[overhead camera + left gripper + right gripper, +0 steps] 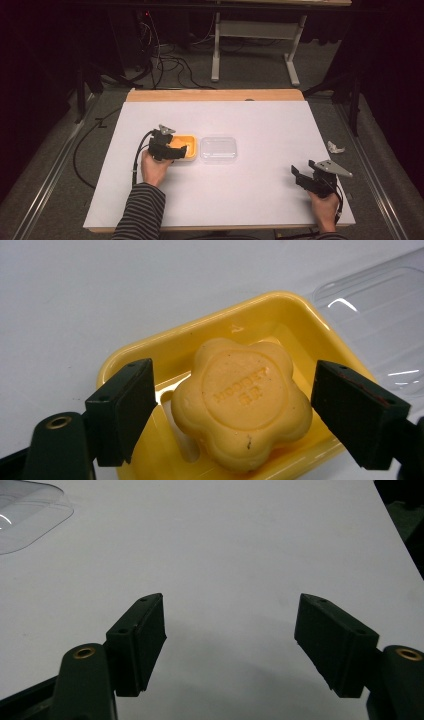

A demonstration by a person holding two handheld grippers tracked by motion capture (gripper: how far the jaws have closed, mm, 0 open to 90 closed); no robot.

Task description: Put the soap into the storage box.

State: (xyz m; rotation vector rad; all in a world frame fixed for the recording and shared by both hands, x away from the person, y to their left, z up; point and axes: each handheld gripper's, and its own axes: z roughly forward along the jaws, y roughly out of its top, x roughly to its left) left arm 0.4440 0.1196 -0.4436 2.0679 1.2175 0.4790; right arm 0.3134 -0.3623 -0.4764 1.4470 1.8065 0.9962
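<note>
A yellow soap dish sits left of the table's middle. In it lies a flower-shaped orange soap with raised lettering on top. My left gripper hangs over the dish, open, its jaws on either side of the soap and apart from it. A clear plastic lid lies right beside the dish. My right gripper stands open over bare table near the front right, with nothing between its jaws.
The white table top has a wooden strip along its far edge. A crumpled white scrap lies on the floor past the table's right edge. Cables and a desk frame are behind the table.
</note>
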